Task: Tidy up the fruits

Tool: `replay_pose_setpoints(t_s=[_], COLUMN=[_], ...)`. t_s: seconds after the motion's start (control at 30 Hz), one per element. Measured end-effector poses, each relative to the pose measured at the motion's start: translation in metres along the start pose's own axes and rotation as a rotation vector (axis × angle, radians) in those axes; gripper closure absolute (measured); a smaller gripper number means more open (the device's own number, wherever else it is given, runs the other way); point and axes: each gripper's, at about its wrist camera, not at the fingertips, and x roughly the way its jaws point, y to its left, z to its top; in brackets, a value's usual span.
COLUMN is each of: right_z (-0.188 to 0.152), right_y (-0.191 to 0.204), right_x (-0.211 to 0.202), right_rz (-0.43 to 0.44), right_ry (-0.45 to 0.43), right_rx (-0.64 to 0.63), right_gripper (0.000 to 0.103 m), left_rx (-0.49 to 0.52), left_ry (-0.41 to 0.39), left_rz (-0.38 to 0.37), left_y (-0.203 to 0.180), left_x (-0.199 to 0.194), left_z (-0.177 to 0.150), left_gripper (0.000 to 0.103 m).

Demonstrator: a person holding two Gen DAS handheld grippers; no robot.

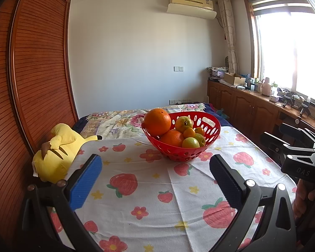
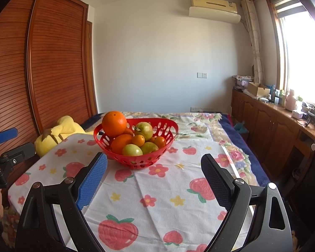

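A red perforated basket [image 1: 208,126] [image 2: 168,129] stands on the strawberry-print cloth [image 1: 149,191] [image 2: 161,191] and holds several fruits. A large orange [image 1: 157,121] [image 2: 114,123] sits on top at its left rim. Below it lie another orange [image 1: 171,138] [image 2: 121,143], small oranges and yellow-green fruits [image 1: 190,142] [image 2: 132,150]. My left gripper [image 1: 155,163] is open and empty, short of the basket. My right gripper [image 2: 154,163] is open and empty, also just short of the basket. Each gripper shows at the edge of the other's view.
A yellow plush toy [image 1: 56,153] [image 2: 58,132] lies at the cloth's left edge against a wooden louvred wardrobe [image 1: 40,69] [image 2: 52,63]. A floral bedspread [image 1: 119,121] [image 2: 199,124] lies behind. Wooden cabinets [image 1: 247,107] [image 2: 271,126] with clutter run along the right, under the window.
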Motion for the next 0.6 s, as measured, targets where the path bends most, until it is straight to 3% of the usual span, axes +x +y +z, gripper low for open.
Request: replay_pose_setpoints(t_s=[0.6], right_z=[-0.0008], right_y=[0.0002], right_x=[0.0000], right_rz=[-0.001], right_ry=[0.000], right_rx=[-0.001], right_gripper=[0.011], left_rx=[0.004], left_ry=[0.000], left_rz=[-0.003], left_y=[-0.0001], left_x=[-0.0015], left_z=[-0.0007], left_gripper=[0.000])
